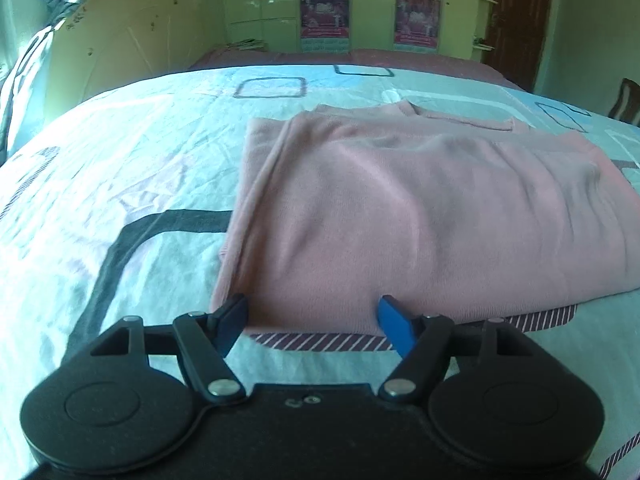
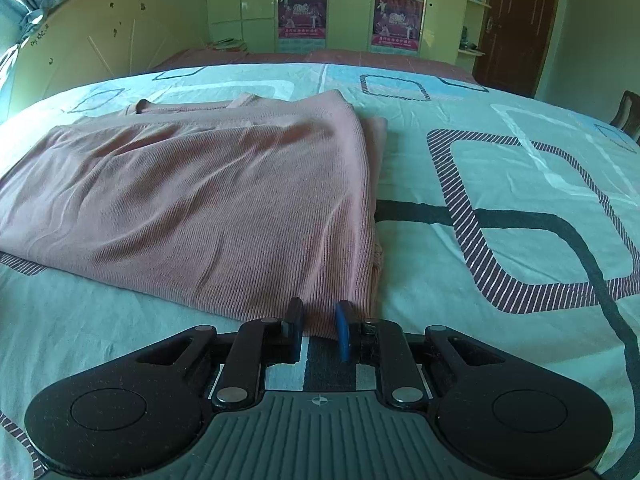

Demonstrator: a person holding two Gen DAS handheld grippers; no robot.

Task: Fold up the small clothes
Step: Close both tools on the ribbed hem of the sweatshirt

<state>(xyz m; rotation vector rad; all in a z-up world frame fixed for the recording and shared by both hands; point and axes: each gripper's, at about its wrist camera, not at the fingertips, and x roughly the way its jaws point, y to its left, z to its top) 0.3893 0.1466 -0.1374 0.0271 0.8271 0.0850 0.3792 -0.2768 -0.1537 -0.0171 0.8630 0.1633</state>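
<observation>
A pink ribbed garment (image 1: 420,208) lies folded in layers on the bed, its neckline at the far side. In the left wrist view my left gripper (image 1: 312,312) stands open and wide at the garment's near left corner, and the hem lies between its fingertips (image 1: 390,312) without being pinched. In the right wrist view the same garment (image 2: 208,200) fills the left half. My right gripper (image 2: 320,314) sits at its near right corner, jaws narrow, shut on the edge of the cloth.
The bed sheet (image 2: 480,168) is pale blue with dark rounded squares and spreads to all sides. A cream headboard (image 1: 120,48) stands at the far left, wardrobes with posters (image 2: 304,12) behind, a brown door (image 2: 516,20) and a chair back (image 2: 628,112) at the right.
</observation>
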